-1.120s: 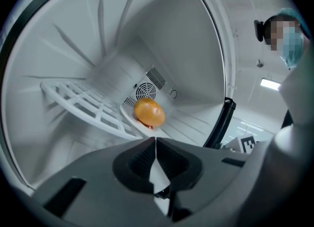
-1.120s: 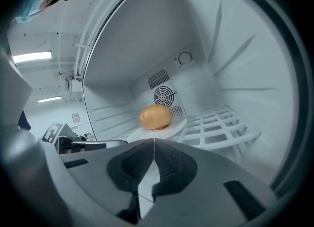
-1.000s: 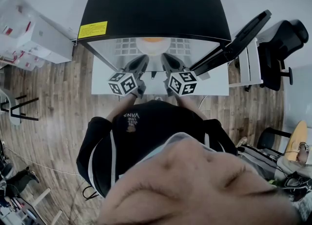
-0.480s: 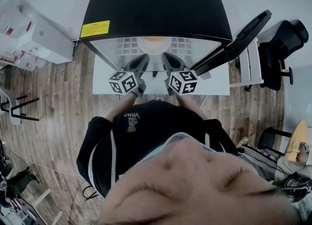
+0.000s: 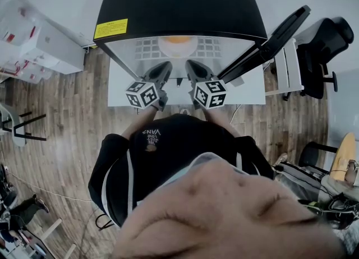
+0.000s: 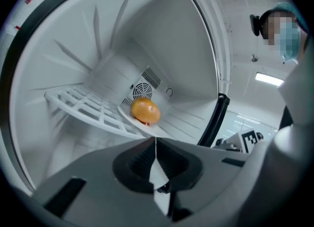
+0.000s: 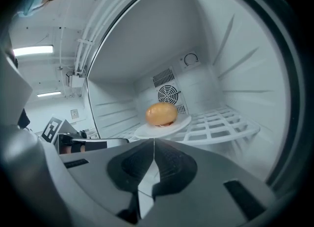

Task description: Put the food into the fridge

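An orange-brown bun-like food sits on a white plate on the white wire shelf inside the open black fridge. My left gripper and right gripper hang side by side just in front of the fridge opening, short of the plate. Both have their jaws pressed together with nothing held.
The fridge door stands open to the right. A white table lies under the fridge front. A black office chair is at the right, white boxes at the left on a wooden floor.
Both grippers have drawn back slightly from the fridge opening. More of the shelf and the food shows in the head view. The jaws stay shut.
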A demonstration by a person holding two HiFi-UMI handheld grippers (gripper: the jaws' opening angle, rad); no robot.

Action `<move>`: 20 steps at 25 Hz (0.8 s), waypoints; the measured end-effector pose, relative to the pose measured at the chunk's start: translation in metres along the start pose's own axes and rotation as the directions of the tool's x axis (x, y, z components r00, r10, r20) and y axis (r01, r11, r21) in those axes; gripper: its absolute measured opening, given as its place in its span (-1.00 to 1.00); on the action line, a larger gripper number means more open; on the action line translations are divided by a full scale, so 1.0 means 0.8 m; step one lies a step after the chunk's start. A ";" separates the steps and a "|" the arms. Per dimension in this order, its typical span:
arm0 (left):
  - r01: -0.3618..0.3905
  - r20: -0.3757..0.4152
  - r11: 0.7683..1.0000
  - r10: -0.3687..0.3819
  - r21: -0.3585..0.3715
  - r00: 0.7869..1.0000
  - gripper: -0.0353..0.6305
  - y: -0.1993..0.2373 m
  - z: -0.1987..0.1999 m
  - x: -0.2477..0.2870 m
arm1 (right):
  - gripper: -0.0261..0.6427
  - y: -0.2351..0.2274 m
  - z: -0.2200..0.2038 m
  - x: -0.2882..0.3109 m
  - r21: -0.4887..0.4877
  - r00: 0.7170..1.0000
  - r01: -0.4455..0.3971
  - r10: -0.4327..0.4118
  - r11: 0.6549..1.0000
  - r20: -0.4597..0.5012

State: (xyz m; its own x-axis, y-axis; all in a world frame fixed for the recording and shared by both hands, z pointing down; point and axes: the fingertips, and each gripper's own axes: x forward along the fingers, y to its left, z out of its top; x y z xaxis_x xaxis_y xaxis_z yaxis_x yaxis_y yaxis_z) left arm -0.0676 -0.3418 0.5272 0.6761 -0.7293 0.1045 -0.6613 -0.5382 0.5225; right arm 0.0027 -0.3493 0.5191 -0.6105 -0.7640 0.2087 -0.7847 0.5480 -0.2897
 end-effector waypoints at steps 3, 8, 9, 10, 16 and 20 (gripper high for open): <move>0.006 0.000 1.000 -0.006 0.001 1.000 -0.83 -0.003 -0.001 -0.005 | -0.88 0.003 -0.001 -0.005 -0.009 1.000 0.012 -0.012 1.000 0.004; 0.014 0.001 1.000 -0.014 -0.003 1.000 -0.83 -0.009 -0.004 -0.015 | -0.88 0.005 -0.003 -0.018 -0.015 0.999 0.034 -0.034 0.999 0.008; 0.015 0.001 1.000 -0.015 -0.003 1.000 -0.83 -0.010 -0.005 -0.017 | -0.88 0.005 -0.002 -0.020 -0.017 0.999 0.038 -0.038 0.999 0.010; 0.016 0.002 1.000 -0.016 -0.002 1.000 -0.83 -0.011 -0.006 -0.018 | -0.88 0.006 -0.002 -0.022 -0.018 0.999 0.041 -0.041 0.999 0.013; 0.024 -0.007 1.000 -0.024 0.018 1.000 -0.83 -0.021 -0.013 -0.029 | -0.88 0.011 -0.004 -0.037 -0.025 0.997 0.065 -0.064 0.998 0.039; 0.023 -0.009 0.999 -0.022 0.042 1.000 -0.83 -0.027 -0.015 -0.038 | -0.88 0.019 -0.005 -0.048 -0.044 0.995 0.078 -0.076 0.996 0.059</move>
State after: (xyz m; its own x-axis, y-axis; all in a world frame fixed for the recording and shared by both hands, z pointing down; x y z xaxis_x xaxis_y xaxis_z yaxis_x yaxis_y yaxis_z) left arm -0.0698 -0.3026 0.5227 0.6936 -0.7134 0.1003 -0.6589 -0.5719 0.4887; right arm 0.0137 -0.3102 0.5099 -0.5421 -0.8219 0.1747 -0.8341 0.5010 -0.2309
